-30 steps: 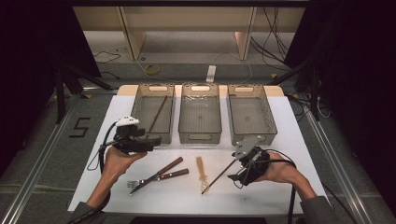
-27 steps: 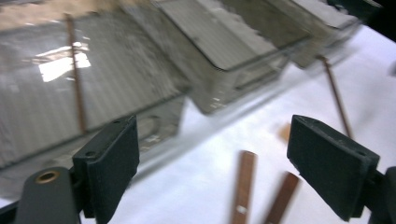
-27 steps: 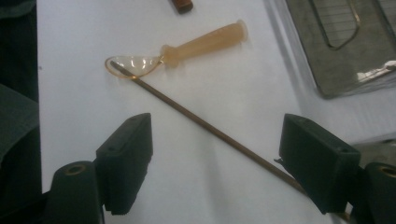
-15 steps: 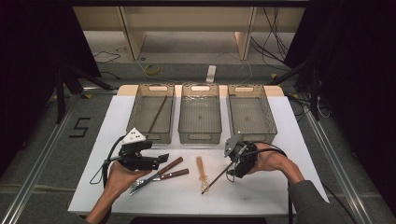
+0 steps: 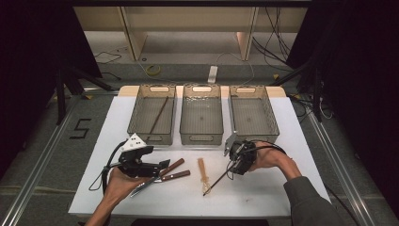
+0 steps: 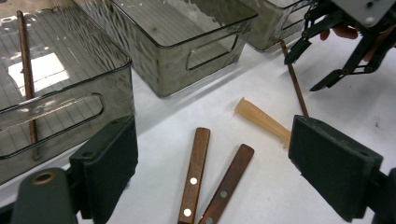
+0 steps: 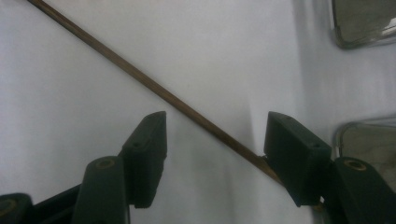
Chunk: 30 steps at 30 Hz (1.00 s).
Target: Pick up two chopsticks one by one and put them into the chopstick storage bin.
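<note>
My right gripper (image 5: 234,165) sits lower right of centre in the high view, jaws spread wide over a thin brown stick (image 5: 217,180) lying on the white table (image 5: 282,122). The stick's long axis runs diagonally, far tip toward the lower left of the frame, near end under the gripper. In the right gripper view the stick (image 7: 154,88) crosses between the jaws and passes just by the right one, nothing clamped.

Left gripper (image 5: 157,167) is released too, hovering over two wooden-handled utensils (image 6: 195,175) side by side. A pale tan piece (image 6: 261,120) lies between the utensils and the stick.

Three clear bins (image 5: 201,120) line the far edge; the left one holds another stick (image 5: 158,116). Dark room, grey floor, cables around.
</note>
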Each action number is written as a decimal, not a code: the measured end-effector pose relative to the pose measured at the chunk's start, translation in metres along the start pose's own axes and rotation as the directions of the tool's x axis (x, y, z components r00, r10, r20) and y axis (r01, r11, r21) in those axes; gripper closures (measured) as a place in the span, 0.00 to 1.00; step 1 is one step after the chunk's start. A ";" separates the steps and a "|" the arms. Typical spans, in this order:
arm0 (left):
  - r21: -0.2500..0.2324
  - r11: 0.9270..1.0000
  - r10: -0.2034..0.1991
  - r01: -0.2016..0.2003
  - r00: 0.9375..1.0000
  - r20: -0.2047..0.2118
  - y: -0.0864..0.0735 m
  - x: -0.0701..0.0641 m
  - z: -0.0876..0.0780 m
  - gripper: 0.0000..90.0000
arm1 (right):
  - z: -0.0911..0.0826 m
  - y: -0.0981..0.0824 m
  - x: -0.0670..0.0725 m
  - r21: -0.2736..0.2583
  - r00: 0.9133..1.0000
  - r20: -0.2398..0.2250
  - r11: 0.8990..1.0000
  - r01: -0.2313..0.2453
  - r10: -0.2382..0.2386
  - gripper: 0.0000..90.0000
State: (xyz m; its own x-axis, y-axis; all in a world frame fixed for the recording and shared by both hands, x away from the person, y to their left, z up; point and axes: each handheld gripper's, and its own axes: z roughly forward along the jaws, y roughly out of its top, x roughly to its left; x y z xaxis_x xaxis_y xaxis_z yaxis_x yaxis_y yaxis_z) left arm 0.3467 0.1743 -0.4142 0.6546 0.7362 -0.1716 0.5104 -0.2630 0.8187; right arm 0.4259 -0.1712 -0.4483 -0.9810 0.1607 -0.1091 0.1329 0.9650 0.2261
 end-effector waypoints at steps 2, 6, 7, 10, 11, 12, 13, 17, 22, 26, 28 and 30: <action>0.000 1.000 0.009 -0.009 1.000 0.000 -0.001 -0.001 -0.001 0.17 | 0.002 0.001 -0.002 0.009 1.000 -0.002 1.000 0.002 -0.002 0.46; 0.007 1.000 0.018 -0.018 1.000 -0.003 -0.002 -0.002 -0.002 0.17 | 0.004 0.002 -0.006 0.028 1.000 -0.012 1.000 -0.001 0.002 0.47; 0.007 1.000 0.016 -0.015 1.000 -0.004 -0.002 -0.002 -0.002 0.17 | 0.005 0.002 -0.006 0.034 1.000 -0.018 0.999 -0.007 0.008 0.48; 0.003 1.000 0.009 -0.009 1.000 -0.001 -0.002 -0.002 -0.002 0.17 | 0.007 0.002 -0.008 0.053 0.999 -0.036 0.998 -0.035 0.036 0.49; 0.003 1.000 0.008 -0.008 1.000 0.002 -0.002 -0.002 -0.002 0.17 | 0.009 0.000 -0.010 0.046 0.999 -0.037 0.999 -0.009 0.011 0.50; 0.003 1.000 0.008 -0.008 1.000 0.006 -0.002 -0.002 -0.003 0.17 | 0.009 0.000 -0.011 0.040 0.999 -0.044 0.999 -0.021 0.023 0.50; 0.005 1.000 0.012 -0.012 1.000 0.007 -0.002 -0.002 -0.003 0.17 | 0.008 0.000 -0.011 0.048 0.998 -0.054 0.998 -0.041 0.043 0.51; 0.007 1.000 0.010 -0.011 1.000 0.005 -0.002 -0.002 -0.002 0.17 | 0.009 -0.001 -0.011 0.047 0.997 -0.066 0.998 -0.032 0.035 0.55; 0.006 1.000 0.014 -0.014 1.000 0.005 -0.002 -0.003 -0.003 0.17 | 0.007 -0.001 -0.008 0.063 0.997 -0.064 0.997 -0.036 0.040 0.58; 0.009 1.000 0.013 -0.013 1.000 0.002 -0.002 -0.002 -0.002 0.17 | 0.005 -0.002 -0.003 0.093 0.998 -0.063 0.995 0.018 -0.012 0.65; 0.013 1.000 0.010 -0.010 1.000 0.000 -0.002 -0.003 -0.001 0.17 | 0.004 -0.003 0.000 0.098 0.998 -0.061 0.994 0.038 -0.032 0.68; 0.015 1.000 0.013 -0.013 1.000 0.001 -0.002 -0.003 -0.001 0.17 | 0.004 -0.004 0.001 0.102 0.997 -0.064 0.993 0.059 -0.053 0.70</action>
State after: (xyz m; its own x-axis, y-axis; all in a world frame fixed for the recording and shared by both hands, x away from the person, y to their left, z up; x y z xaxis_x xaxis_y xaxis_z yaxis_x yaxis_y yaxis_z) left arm 0.3433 0.1731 -0.4153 0.6615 0.7323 -0.1614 0.5103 -0.2819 0.8125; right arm 0.4246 -0.1740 -0.4536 -0.9936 0.0960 -0.0590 0.0884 0.9889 0.1195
